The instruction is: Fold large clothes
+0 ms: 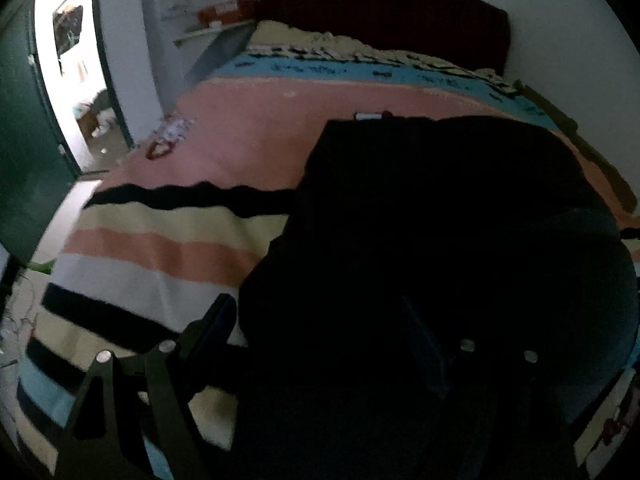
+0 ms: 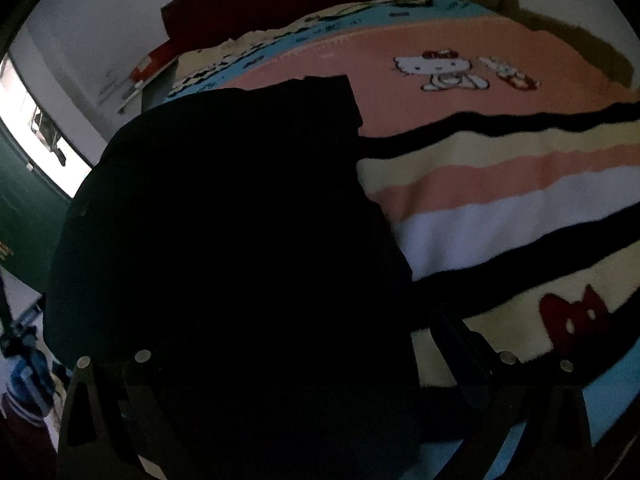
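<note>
Black garment (image 1: 432, 208) spread flat over the striped blanket (image 1: 160, 252), very dark, nearly featureless in this light. Squared far corner reaching onto the pink band, straight far edge, rounded bulge along one side. Small pale tag or label (image 1: 369, 116) right at the far edge; blurred, no lettering readable. Same garment (image 2: 240, 208) filling the middle of the right wrist view, squared corner at top.

Left gripper (image 1: 320, 344) low over the near part of the cloth, fingers spread wide apart, one finger (image 1: 208, 328) over the blanket beside the cloth's edge, the other against the dark fabric. Released or gripping a fold: cannot tell, cloth too dark. Right gripper (image 2: 304, 364) likewise low over the near edge, fingers wide apart; hold on the fabric cannot be told.

Blanket bands in black, cream, pink, white and blue, with a cartoon cat figure (image 2: 440, 70) on the pink field and a red bow shape (image 2: 572, 320) lower down. Dark red headboard (image 1: 384, 12) beyond. Green door (image 1: 28, 152) beside a bright doorway. Writing on the blue band too blurred to read.
</note>
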Demonstrator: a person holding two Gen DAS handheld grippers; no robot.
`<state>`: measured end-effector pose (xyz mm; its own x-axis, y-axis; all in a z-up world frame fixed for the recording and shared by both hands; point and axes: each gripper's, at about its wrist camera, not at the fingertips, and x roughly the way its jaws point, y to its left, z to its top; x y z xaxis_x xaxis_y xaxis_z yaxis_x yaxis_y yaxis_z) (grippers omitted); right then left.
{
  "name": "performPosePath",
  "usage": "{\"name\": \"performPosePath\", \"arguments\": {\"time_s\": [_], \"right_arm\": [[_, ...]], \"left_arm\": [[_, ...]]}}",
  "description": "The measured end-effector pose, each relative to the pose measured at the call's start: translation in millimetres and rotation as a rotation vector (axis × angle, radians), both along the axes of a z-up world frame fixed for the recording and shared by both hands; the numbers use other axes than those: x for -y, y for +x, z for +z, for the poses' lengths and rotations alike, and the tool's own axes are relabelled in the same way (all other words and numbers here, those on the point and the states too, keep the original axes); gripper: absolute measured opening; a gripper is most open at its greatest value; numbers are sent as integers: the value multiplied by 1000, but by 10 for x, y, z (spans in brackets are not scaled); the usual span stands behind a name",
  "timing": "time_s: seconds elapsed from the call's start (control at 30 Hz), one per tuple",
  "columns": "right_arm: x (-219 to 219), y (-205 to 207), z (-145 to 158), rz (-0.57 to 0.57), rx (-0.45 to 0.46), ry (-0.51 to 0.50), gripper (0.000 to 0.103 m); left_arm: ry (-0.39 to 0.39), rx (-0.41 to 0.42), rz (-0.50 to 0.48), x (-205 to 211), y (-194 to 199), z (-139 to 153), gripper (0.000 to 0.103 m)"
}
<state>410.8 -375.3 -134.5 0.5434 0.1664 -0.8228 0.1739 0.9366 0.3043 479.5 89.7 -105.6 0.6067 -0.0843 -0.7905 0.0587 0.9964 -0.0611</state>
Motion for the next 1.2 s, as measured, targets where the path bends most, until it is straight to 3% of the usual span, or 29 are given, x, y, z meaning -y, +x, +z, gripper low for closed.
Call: {"name": "performPosePath", "arguments": {"time_s": [0.1, 0.2, 0.3, 0.5, 0.53, 0.77, 0.9, 0.97, 1.0, 1.03, 1.13, 1.2], "right_arm": [[75, 105, -81, 1, -19, 21, 102], [150, 200, -148, 7, -35, 34, 102], [216, 297, -266, 34, -59, 99, 102], [276, 452, -611, 103, -135, 317, 102], [278, 461, -647, 110, -141, 336, 102], [155, 564, -842, 212, -140, 438, 102], [43, 583, -861, 238, -133, 444, 102], [-8, 592, -844, 249, -131, 432, 102], [-37, 592, -830, 248, -125, 433, 102], [-55, 587, -816, 244, -117, 438, 101], [-72, 544, -713, 248, -58, 506, 66], [-120, 517, -580, 259, -20, 492, 52]], "left_arm": [[-63, -44, -10, -110, 169, -96, 90], [-97, -84, -29, -188, 291, -205, 100], [-180, -129, -41, -279, 375, -341, 103], [-549, -258, -60, -640, 492, -810, 103], [-580, -259, -67, -660, 493, -856, 103], [-631, -252, -128, -585, 459, -920, 103], [-648, -191, -134, -487, 357, -901, 102], [-663, -172, -149, -432, 312, -871, 98], [-678, -162, -160, -402, 283, -845, 89], [-700, -153, -175, -378, 255, -814, 71], [-728, -129, -199, -298, 183, -691, 44], [-711, -110, -200, -243, 147, -578, 36]]}}
